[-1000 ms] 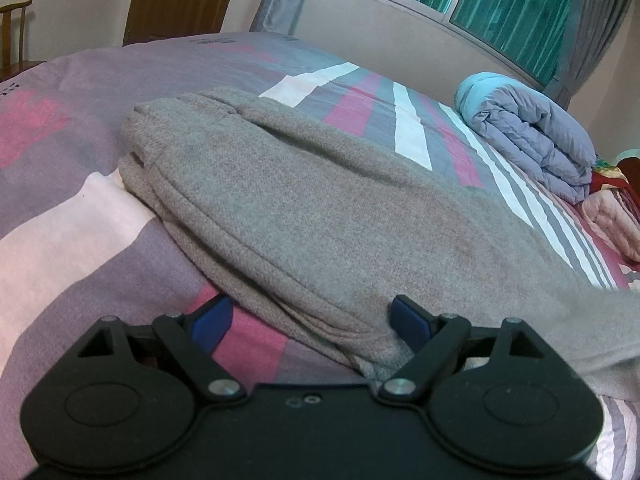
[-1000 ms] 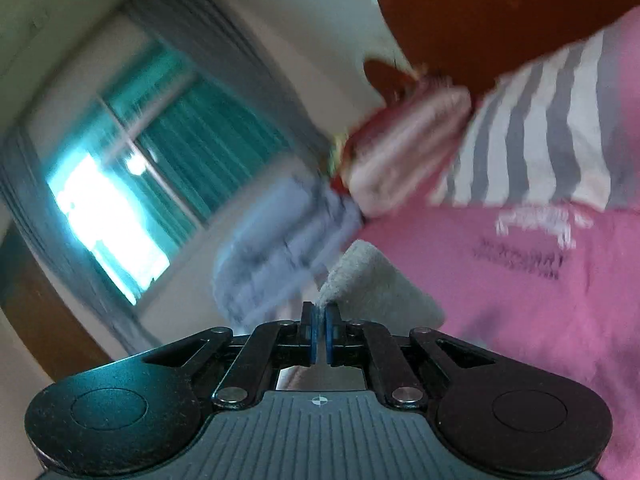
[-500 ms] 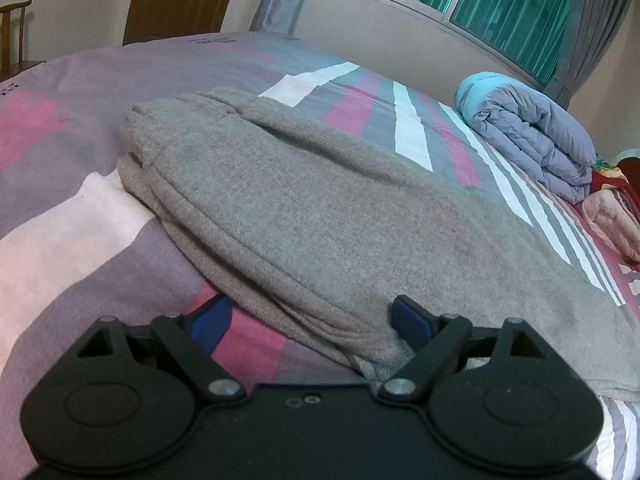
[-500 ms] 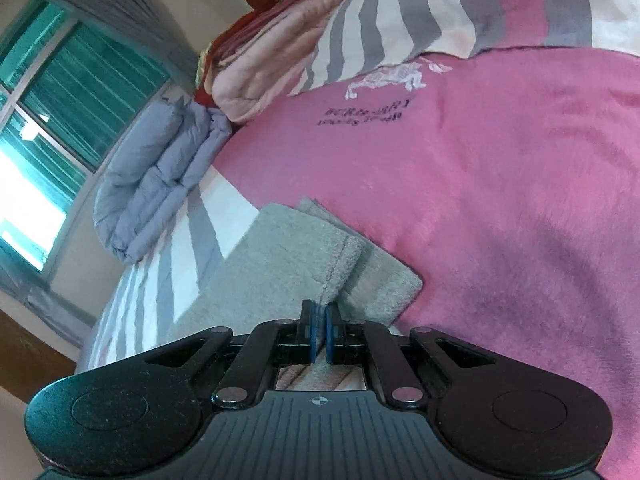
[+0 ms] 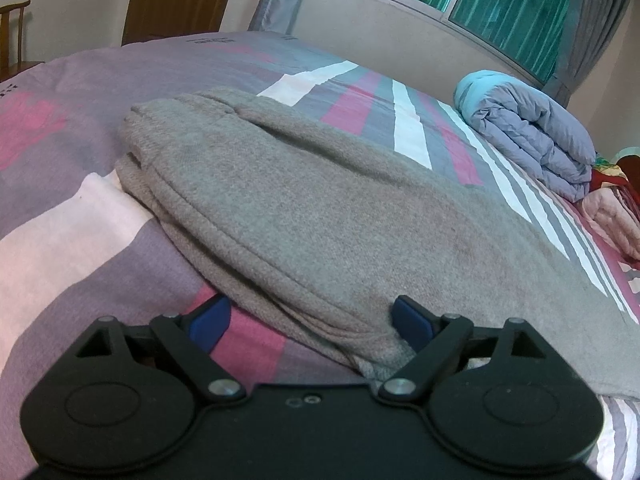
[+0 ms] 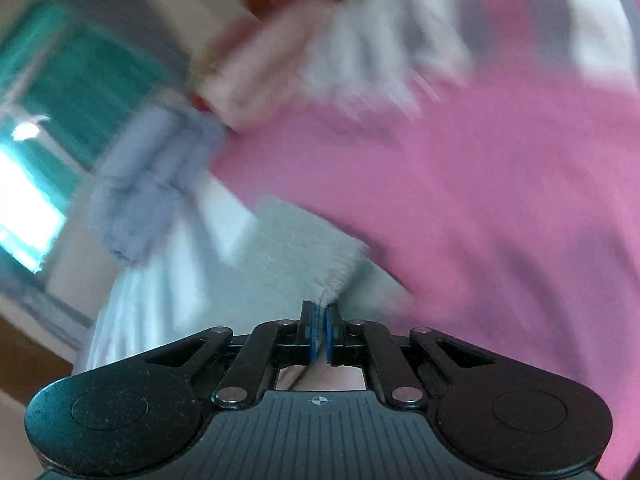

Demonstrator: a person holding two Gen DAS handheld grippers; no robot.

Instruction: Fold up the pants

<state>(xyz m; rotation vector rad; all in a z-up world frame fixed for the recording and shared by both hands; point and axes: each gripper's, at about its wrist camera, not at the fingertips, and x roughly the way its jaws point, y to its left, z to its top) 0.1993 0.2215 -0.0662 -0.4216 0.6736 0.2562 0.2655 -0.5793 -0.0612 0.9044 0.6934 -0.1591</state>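
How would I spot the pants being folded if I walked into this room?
Look at the big bed with the striped pink, grey and white cover. The grey knitted pants lie stretched across its middle, doubled over lengthwise. The puffy blue-grey quilt rolled up near the window is shiny and quilted; the pants are flat, matte and fuzzy.

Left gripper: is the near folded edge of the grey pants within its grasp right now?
Probably yes. The left gripper stands open, and the grey pants edge already lies between its fingers, with nothing blocking.

Pants [image 5: 320, 216] on bed [image 5: 80, 240] (rolled duvet [image 5: 532, 132] behind)
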